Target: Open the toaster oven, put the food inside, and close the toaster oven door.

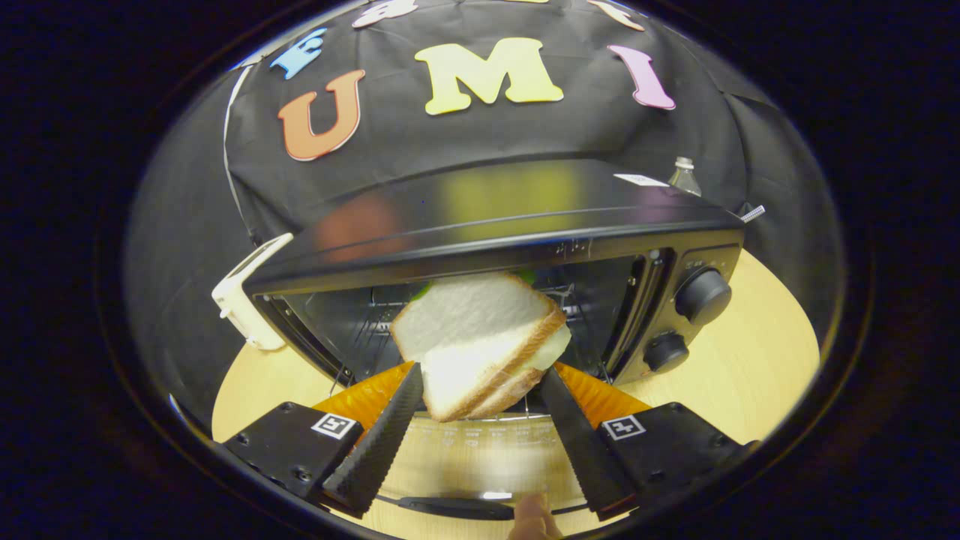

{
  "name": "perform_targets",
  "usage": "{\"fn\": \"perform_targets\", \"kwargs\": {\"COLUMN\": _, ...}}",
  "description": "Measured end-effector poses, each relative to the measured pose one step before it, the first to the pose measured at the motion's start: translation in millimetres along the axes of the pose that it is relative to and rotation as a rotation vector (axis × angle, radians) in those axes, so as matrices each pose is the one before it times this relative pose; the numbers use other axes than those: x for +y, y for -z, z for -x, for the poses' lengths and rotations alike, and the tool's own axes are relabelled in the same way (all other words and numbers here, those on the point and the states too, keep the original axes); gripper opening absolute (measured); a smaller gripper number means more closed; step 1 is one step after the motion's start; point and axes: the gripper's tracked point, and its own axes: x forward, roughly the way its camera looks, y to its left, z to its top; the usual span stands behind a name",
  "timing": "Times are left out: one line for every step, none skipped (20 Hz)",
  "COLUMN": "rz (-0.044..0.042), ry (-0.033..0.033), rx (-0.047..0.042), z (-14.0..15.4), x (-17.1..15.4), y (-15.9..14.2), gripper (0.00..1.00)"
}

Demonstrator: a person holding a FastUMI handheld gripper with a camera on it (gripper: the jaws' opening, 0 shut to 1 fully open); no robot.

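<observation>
1. claw (480, 386): both fingers clamped on the sandwich (480, 341).
2. sandwich: held at the mouth of the toaster oven (495, 247).
3. oven door (480, 450): folded down, open, on the wooden surface (757, 352).

The toaster oven (495, 247) stands with its door (480, 457) dropped flat toward the gripper (480, 382), leaving the mouth of the oven unblocked. A sandwich (480, 341), pinched between the two fingers, sits squarely in front of that opening and takes up its middle; gaps remain on either side of the bread, up to the oven's side walls. Inside, the wire rack (360, 330) spans the cavity. To the oven's right, two knobs (686, 322) jut from the control panel, with bare table (750, 360) beyond. A white object (244, 300) hugs the oven's left corner. A fingertip (534, 517) rests by the door's handle (457, 506).
</observation>
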Motion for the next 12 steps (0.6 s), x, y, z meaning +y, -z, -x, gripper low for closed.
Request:
{"fn": "perform_targets", "kwargs": {"rz": 0.01079, "ry": -0.00308, "rx": 0.00189, "z": 2.10, "x": -0.76, "y": -3.38, "gripper": 1.00}}
{"fn": "perform_targets", "kwargs": {"rz": -0.01310, "ry": -0.01504, "rx": -0.00235, "z": 1.99, "x": 1.34, "y": -3.62, "gripper": 1.00}}
{"fn": "perform_targets", "kwargs": {"rz": -0.02315, "ry": -0.01946, "rx": -0.01682, "z": 0.72, "x": 2.11, "y": -4.73, "gripper": 1.00}}
{"fn": "perform_targets", "kwargs": {"rz": -0.02446, "ry": -0.01913, "rx": -0.02880, "z": 1.84, "x": 1.31, "y": -9.10, "gripper": 1.00}}
{"fn": "perform_targets", "kwargs": {"rz": -0.01195, "ry": -0.02205, "rx": -0.04237, "z": 1.97, "x": 1.08, "y": -10.14, "gripper": 1.00}}
{"fn": "perform_targets", "kwargs": {"rz": 0.00200, "ry": 0.00224, "rx": -0.02761, "z": 1.15, "x": -3.22, "y": -6.55, "gripper": 1.00}}
{"fn": "perform_targets", "kwargs": {"rz": 0.00879, "ry": 0.02698, "rx": -0.02148, "z": 3.31, "x": -8.37, "y": -3.75, "gripper": 1.00}}
{"fn": "perform_targets", "kwargs": {"rz": 0.01409, "ry": 0.01662, "rx": -0.01186, "z": 0.23, "x": -5.42, "y": -2.62, "gripper": 1.00}}
{"fn": "perform_targets", "kwargs": {"rz": 0.01102, "ry": 0.00719, "rx": 0.01276, "z": -0.31, "x": -3.18, "y": 3.09, "gripper": 1.00}}
{"fn": "perform_targets", "kwargs": {"rz": -0.00483, "ry": 0.01161, "rx": 0.02520, "z": 0.19, "x": -4.53, "y": 5.40, "gripper": 1.00}}
{"fn": "perform_targets", "kwargs": {"rz": -0.00627, "ry": 0.00625, "rx": 0.03098, "z": 2.83, "x": -4.26, "y": 6.67, "gripper": 1.00}}
{"fn": "perform_targets", "kwargs": {"rz": -0.01038, "ry": -0.00988, "rx": 0.00671, "z": 4.24, "x": 0.91, "y": 3.00, "gripper": 1.00}}
